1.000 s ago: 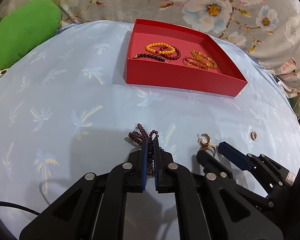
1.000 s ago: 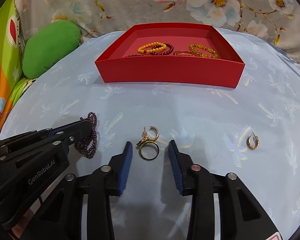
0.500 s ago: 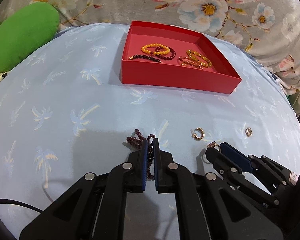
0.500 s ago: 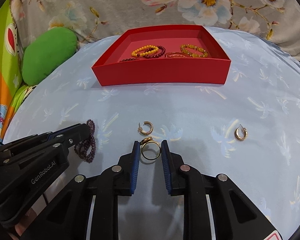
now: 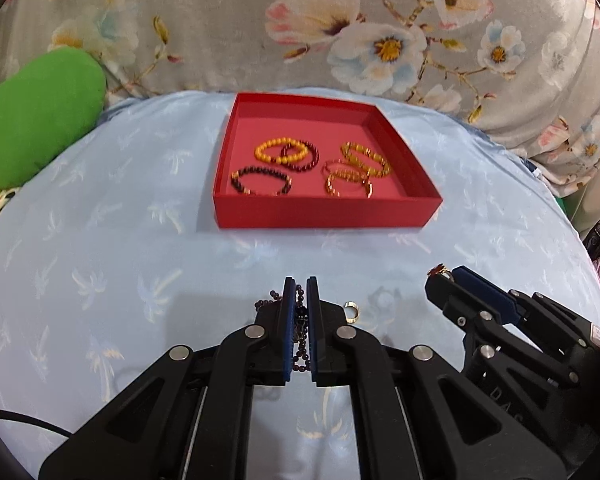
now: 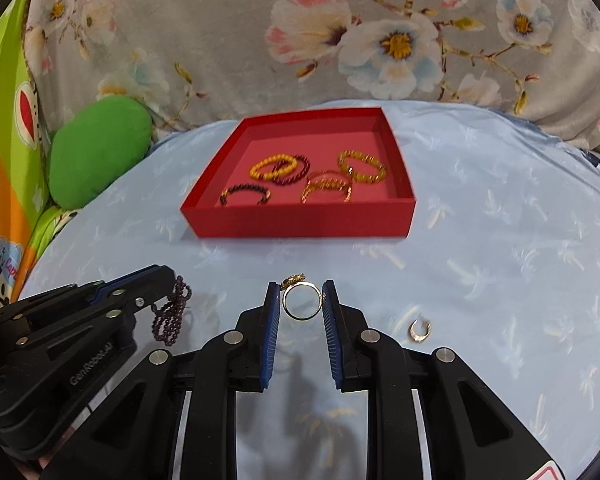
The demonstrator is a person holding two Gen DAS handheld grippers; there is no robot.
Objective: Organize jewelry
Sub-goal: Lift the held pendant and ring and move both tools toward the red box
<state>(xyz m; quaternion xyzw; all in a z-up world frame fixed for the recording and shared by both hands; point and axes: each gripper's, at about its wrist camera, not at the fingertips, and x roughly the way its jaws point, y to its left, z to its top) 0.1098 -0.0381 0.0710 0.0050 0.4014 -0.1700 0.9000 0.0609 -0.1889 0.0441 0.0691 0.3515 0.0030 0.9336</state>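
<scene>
My left gripper (image 5: 300, 282) is shut on a dark purple bead strand (image 5: 300, 320), which dangles below its fingers above the blue cloth. The right wrist view shows the same strand (image 6: 172, 312) hanging from the left gripper (image 6: 162, 276) at the lower left. My right gripper (image 6: 301, 288) is shut on a gold ring (image 6: 302, 317), upright between the pads with its ornament on top. In the left wrist view, the right gripper (image 5: 440, 278) shows only the ring's ornament (image 5: 438, 269). Ahead lies the red box (image 5: 324, 212) (image 6: 300, 222), holding several bead bracelets.
One gold hoop earring (image 5: 353, 312) lies on the palm-print cloth (image 5: 100, 260) between the grippers. Another gold hoop earring (image 6: 419, 328) lies right of my right gripper. A green cushion (image 5: 40, 136) sits at the far left, and floral fabric (image 6: 380, 40) rises behind the box.
The right gripper's jaws closed onto the ring. Both grippers then rose off the cloth, carrying the ring and the bead strand. The views now look down into the box.
</scene>
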